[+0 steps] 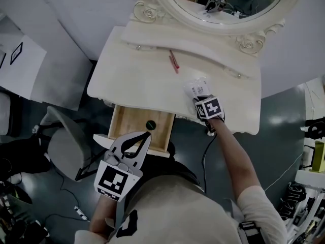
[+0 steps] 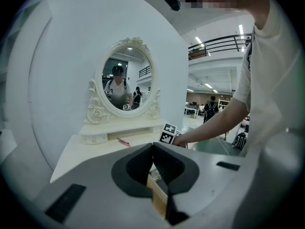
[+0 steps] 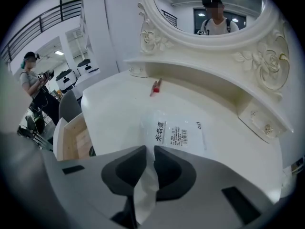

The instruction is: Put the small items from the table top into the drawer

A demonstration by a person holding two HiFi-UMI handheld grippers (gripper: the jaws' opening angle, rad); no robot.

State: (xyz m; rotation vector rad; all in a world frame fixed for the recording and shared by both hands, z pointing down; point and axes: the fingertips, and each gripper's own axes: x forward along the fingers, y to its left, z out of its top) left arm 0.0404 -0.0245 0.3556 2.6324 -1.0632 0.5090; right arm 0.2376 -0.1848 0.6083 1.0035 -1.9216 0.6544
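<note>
Pinching a clear packet (image 3: 177, 133) on the worktop (image 3: 114, 113), the right hand-held gripper (image 3: 148, 149) is clamped. The left hand-held gripper (image 2: 152, 146), jaws together, hangs by the open drawer (image 1: 133, 123).

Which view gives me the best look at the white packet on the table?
Right gripper view: the packet fills the middle, label visible, its edge pinched in the right tongs. Head view shows it only small; in the left gripper view I cannot make it out.
</note>
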